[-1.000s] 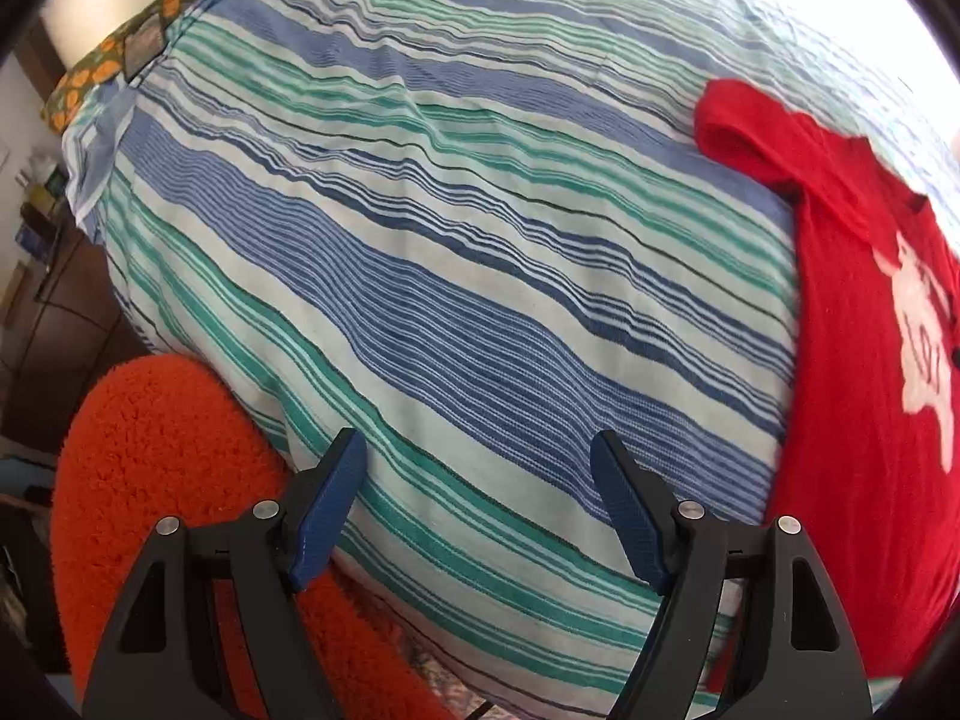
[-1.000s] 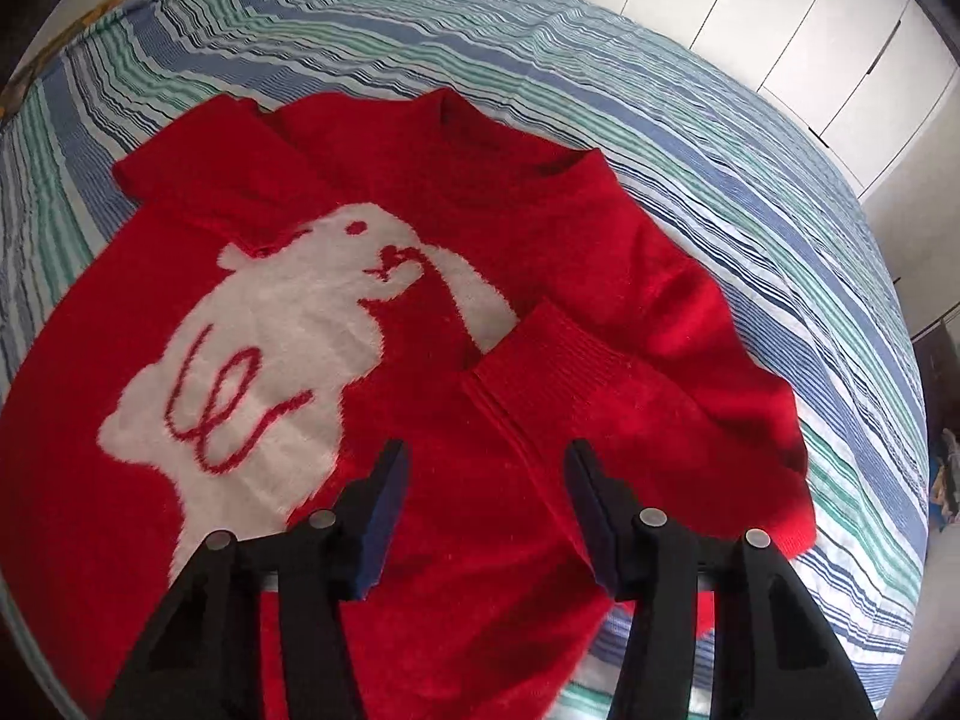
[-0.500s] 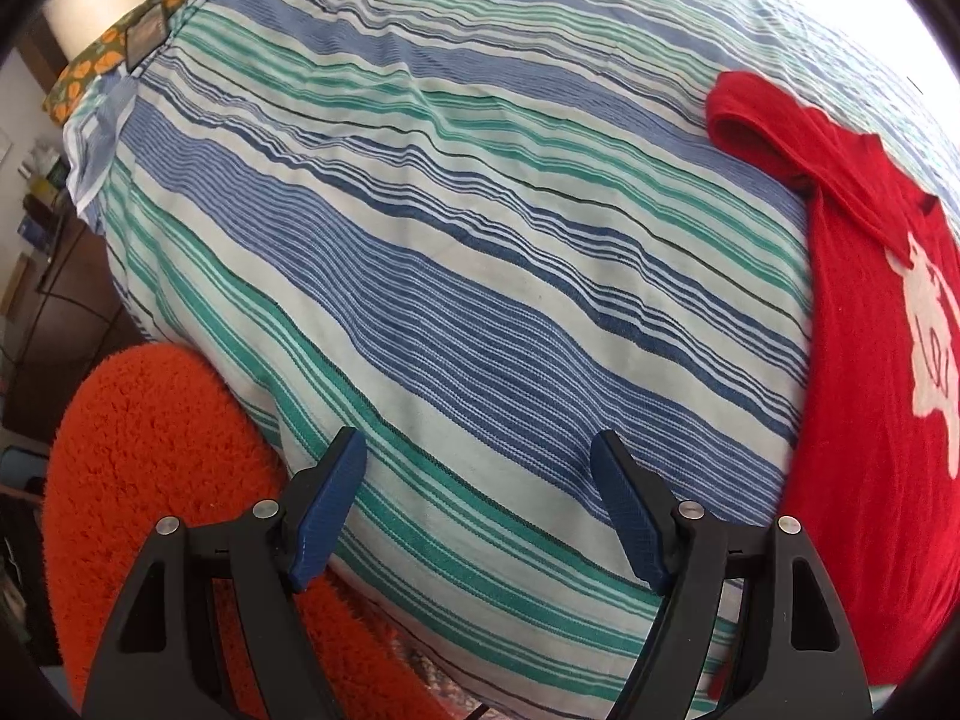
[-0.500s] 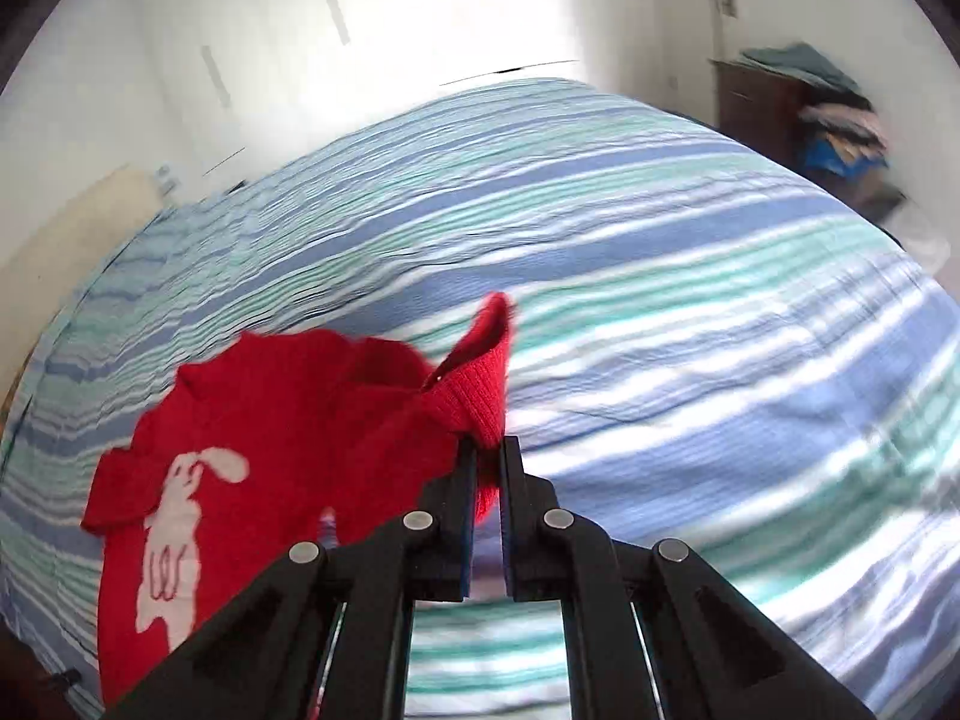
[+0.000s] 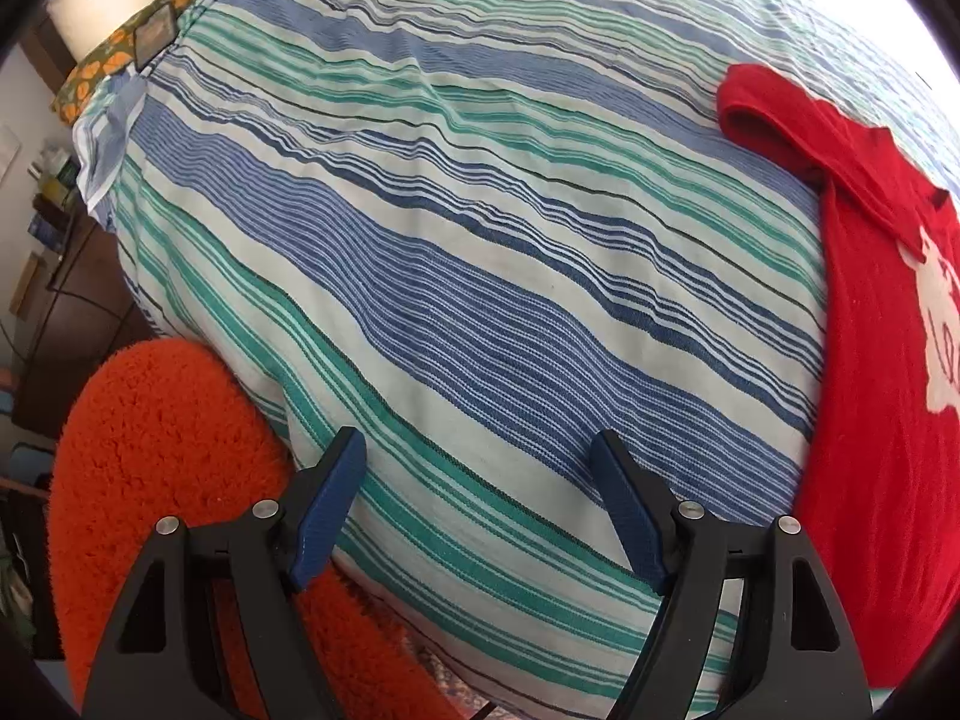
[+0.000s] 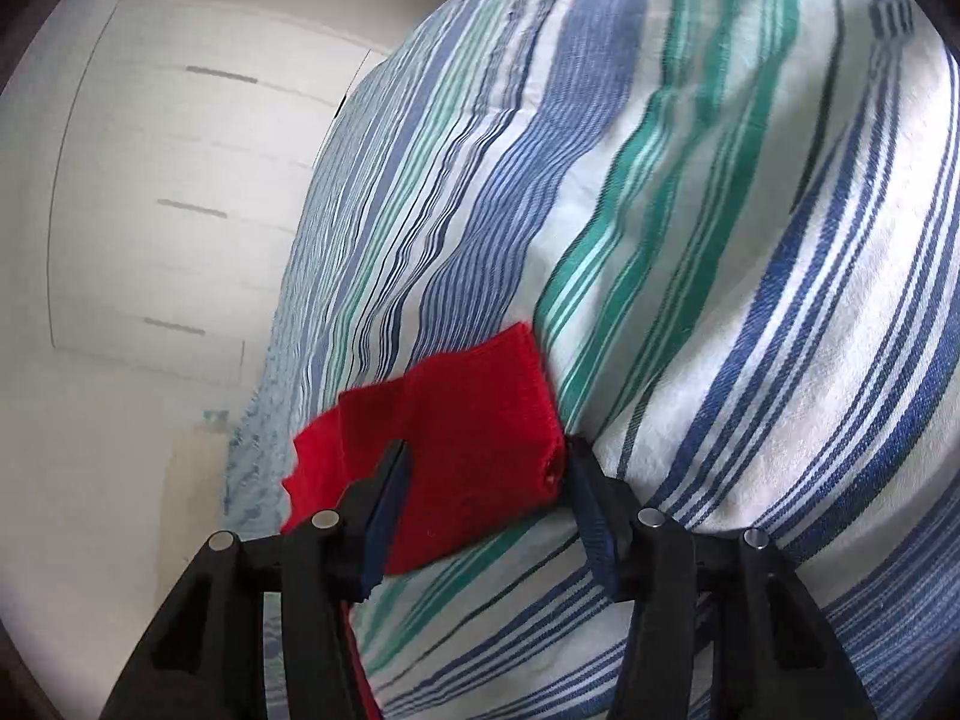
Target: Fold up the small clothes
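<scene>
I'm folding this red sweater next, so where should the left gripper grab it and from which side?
Probably the folded sleeve cuff of the red sweater. It lies at the far left corner as a raised doubled edge on the striped bedspread. Bring the open left gripper in from the bare bedspread side.

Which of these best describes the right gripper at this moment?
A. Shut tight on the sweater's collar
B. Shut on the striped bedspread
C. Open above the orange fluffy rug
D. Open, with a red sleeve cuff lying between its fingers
D: the right gripper has its jaws spread apart, and the red sleeve cuff lies between them on the striped bedspread.
</scene>
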`<state>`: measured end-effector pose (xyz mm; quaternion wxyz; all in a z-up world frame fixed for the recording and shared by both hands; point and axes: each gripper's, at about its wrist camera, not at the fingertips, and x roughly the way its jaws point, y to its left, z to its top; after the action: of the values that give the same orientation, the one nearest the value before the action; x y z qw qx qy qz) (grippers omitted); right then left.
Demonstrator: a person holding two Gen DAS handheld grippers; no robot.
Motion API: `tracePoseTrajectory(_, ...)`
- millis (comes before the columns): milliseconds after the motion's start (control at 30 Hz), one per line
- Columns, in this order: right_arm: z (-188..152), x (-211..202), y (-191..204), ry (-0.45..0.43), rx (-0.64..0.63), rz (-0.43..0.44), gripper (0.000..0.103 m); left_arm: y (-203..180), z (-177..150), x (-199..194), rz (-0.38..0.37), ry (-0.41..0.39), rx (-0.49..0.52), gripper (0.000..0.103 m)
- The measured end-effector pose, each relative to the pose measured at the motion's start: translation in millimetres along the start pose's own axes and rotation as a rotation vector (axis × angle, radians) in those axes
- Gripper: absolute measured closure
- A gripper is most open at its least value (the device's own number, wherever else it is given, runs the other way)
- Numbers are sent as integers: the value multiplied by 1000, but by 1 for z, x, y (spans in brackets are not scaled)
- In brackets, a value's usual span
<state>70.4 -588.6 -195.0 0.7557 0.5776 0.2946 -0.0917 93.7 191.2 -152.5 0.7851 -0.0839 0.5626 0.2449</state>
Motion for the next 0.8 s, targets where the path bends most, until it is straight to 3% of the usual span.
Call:
tracePoseTrajectory(33, 2, 4, 0, 3, 16, 18, 55, -1, -1, 1, 6, 2, 5, 24)
tracePoseTrajectory(67, 4, 7, 1, 15, 18, 11, 65, -2, -1, 2, 13, 4, 10, 24)
tracePoseTrajectory(100, 6, 10, 4, 26, 2, -29, 95, -3, -1, 2, 17, 4, 14, 24)
tracePoseTrajectory(133, 7, 10, 9, 25, -29, -91, 98, -4, -1, 1, 18, 3, 16, 24)
tracePoseTrajectory(300, 18, -30, 41, -140, -267, -304, 99, -1, 0, 1, 6, 6, 2, 23)
tracePoseTrajectory(600, 2, 8, 47, -86, -422, -521, 99, -8, -3, 2, 25, 6, 48, 22)
tracePoseTrajectory(733, 7, 5, 44, -48, -411, -501, 93, -6, -1, 2, 20, 10, 42, 21)
tracePoseTrajectory(800, 15, -13, 42, -51, -401, -499, 81, -6, -1, 3, 23, 8, 45, 21)
